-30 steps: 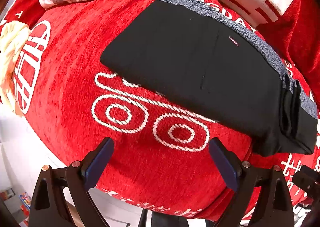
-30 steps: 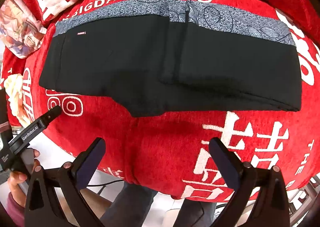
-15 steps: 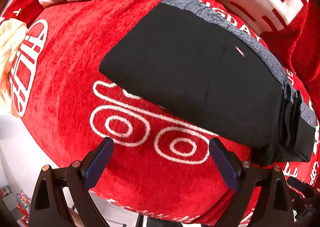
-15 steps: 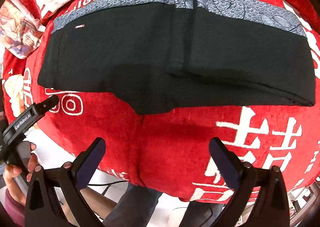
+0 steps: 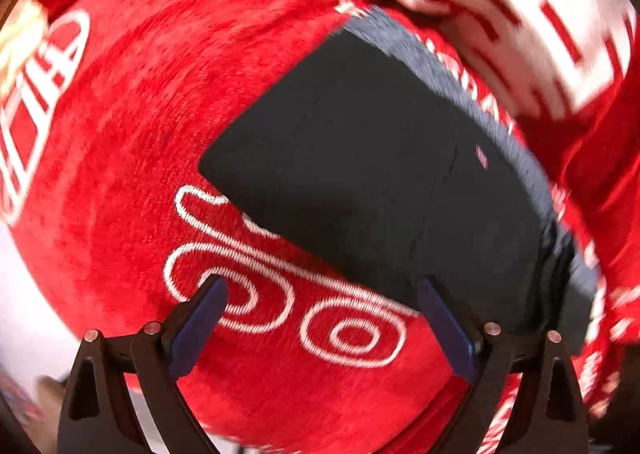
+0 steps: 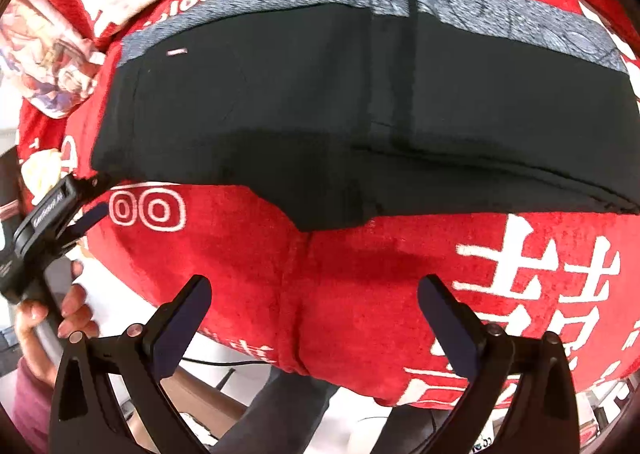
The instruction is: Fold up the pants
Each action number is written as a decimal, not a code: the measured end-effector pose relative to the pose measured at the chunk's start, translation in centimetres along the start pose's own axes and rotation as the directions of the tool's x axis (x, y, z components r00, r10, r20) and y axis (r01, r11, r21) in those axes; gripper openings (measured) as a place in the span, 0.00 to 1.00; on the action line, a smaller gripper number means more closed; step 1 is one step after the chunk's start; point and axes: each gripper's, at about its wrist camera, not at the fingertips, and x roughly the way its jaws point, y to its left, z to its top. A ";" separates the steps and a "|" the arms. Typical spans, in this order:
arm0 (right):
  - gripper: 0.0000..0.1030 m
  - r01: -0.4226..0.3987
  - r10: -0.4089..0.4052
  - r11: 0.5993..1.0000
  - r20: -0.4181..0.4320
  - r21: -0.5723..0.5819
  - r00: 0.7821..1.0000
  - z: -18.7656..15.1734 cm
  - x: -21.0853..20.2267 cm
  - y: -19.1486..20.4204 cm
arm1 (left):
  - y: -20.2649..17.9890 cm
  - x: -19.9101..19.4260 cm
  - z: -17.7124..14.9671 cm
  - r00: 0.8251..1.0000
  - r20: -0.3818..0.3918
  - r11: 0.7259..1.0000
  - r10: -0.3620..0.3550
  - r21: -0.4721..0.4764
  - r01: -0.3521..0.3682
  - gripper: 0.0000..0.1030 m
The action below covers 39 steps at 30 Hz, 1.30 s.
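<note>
Black pants (image 6: 320,110) with a grey patterned side stripe (image 6: 520,26) lie folded lengthwise on a red cloth-covered surface (image 6: 360,294). In the left wrist view the pants (image 5: 380,174) fill the centre right. My left gripper (image 5: 324,318) is open and empty, close above the cloth at the pants' near left corner; it also shows in the right wrist view (image 6: 86,200), touching that corner. My right gripper (image 6: 316,314) is open and empty, just short of the pants' near edge at the middle.
A white-and-red patterned cloth (image 5: 520,6) and a printed cushion (image 6: 48,62) lie beyond the pants. A pale cloth (image 5: 20,42) lies at far left. The surface's front edge drops off below the grippers; the person's hand (image 6: 52,318) and legs show there.
Both grippers have moved closer to the pants. The left gripper has reached the near left corner. The left view is now motion-blurred.
</note>
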 end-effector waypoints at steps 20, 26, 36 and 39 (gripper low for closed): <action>1.00 -0.083 0.081 0.995 -0.030 -0.051 0.996 0.1 2.6 1.8 | 0.7 1.8 1.7 0.923 0.094 0.920 -0.372 -0.092 0.380 0.98; 1.00 -0.096 0.097 0.993 0.020 -0.075 0.995 1.0 0.9 1.8 | -2.0 -0.1 1.8 0.917 0.132 0.925 -0.377 0.003 0.380 0.98; 1.00 -0.057 0.074 0.993 0.167 -0.107 0.983 7.8 -3.8 1.5 | -6.1 1.9 2.1 0.984 0.170 0.988 0.060 0.127 -0.083 0.45; 1.00 -0.058 0.090 0.986 0.199 -0.158 0.976 10.5 -5.7 3.2 | -8.8 1.1 0.3 0.944 0.291 0.917 0.153 0.314 -0.245 0.37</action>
